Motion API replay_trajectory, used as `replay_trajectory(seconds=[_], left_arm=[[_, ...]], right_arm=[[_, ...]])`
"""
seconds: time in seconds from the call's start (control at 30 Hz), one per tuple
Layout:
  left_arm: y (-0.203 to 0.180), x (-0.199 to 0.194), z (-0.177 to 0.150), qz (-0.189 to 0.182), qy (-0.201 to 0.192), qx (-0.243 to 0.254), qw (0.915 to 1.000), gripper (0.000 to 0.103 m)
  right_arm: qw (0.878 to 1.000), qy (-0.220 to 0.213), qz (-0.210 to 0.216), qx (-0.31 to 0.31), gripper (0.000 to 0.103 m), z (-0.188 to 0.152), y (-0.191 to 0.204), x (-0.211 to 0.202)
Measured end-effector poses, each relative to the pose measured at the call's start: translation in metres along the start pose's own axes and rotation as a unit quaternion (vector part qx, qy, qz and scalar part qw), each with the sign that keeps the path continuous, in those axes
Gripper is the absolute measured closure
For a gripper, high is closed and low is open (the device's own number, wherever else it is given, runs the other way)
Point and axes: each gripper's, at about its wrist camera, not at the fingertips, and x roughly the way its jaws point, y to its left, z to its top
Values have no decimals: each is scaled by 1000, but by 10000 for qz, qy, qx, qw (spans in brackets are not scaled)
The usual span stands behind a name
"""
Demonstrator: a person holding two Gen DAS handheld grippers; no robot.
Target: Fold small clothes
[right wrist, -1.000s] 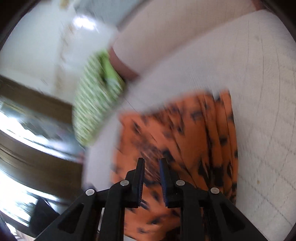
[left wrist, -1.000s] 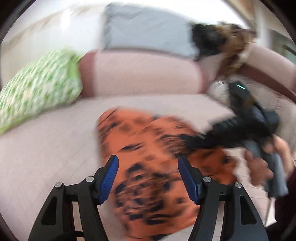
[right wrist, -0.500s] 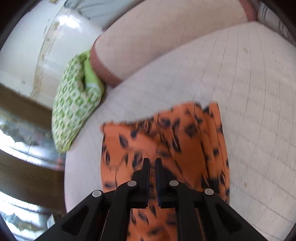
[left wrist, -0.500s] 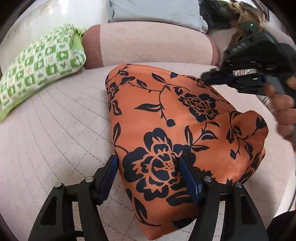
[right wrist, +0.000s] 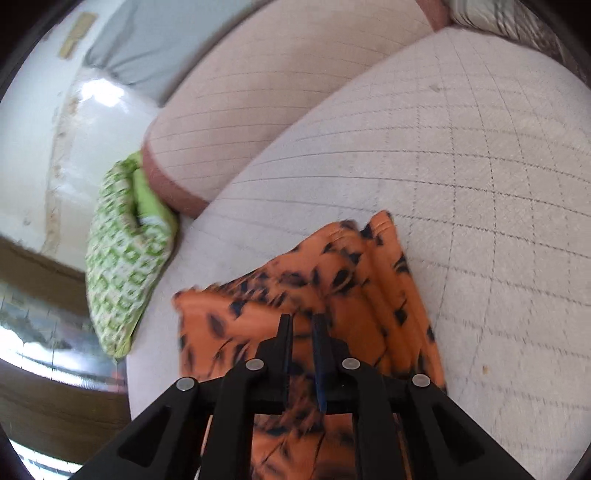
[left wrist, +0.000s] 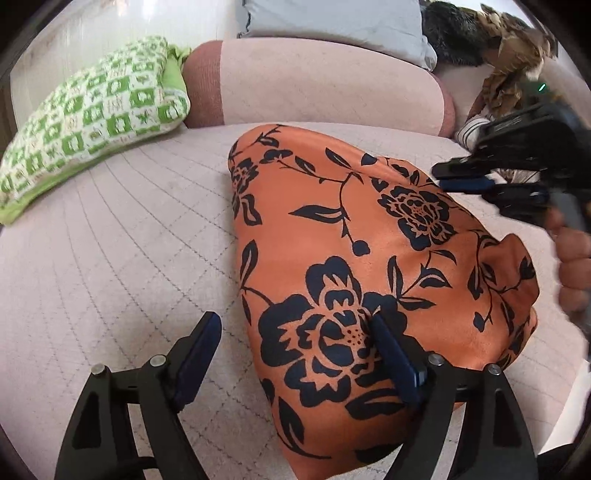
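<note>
A pale pink sofa seat (left wrist: 122, 258), quilted in a fine stitched grid, curves away toward a rounded bolster-like backrest (left wrist: 325, 81) of the same fabric with a darker rust-coloured end band. Against the backrest at the left leans a plump cushion (left wrist: 88, 114) in a green-and-white checked print with a lime edge; behind it sits a smooth grey pillow (left wrist: 332, 22), and at the far right lies a heap of dark and brown patterned clothing (left wrist: 491, 48). On the seat lies the orange garment (left wrist: 354, 236), a silky, slightly glossy cloth printed with large black flowers, leaves and thin stems; it is folded into a rounded, tapering shape that lies flat with soft bulging edges, and the right wrist view shows narrow pleat-like ridges (right wrist: 391, 295) along one side, though that picture is blurred. The left gripper (left wrist: 295, 350) hovers over the near end of the garment with its blue-padded black jaws spread wide; they have just been opening, one pad lying over the cloth's big flower and the other over bare sofa, and nothing is clamped between them. The right gripper (left wrist: 461, 177), held in a person's hand (left wrist: 572, 266), hangs above the garment's right side; its jaws are almost closed with only a narrow slit, and no cloth shows between them.
</note>
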Motion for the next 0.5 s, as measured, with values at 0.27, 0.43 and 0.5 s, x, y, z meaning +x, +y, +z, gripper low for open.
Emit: replay_trajectory(seconds=[0.27, 0.43, 0.5], left_arm=[[-6, -5, -6, 283, -79, -91, 9995, 19], [-7, -6, -9, 342, -87, -168, 9992, 19], [-8, -4, -10, 382, -114, -170, 9991, 19]], right_arm=[[9969, 428, -157, -646, 90, -54, 15, -28], [9927, 570, -620, -862, 90, -68, -16, -33], [9936, 644, -502, -782, 91, -69, -27, -28]])
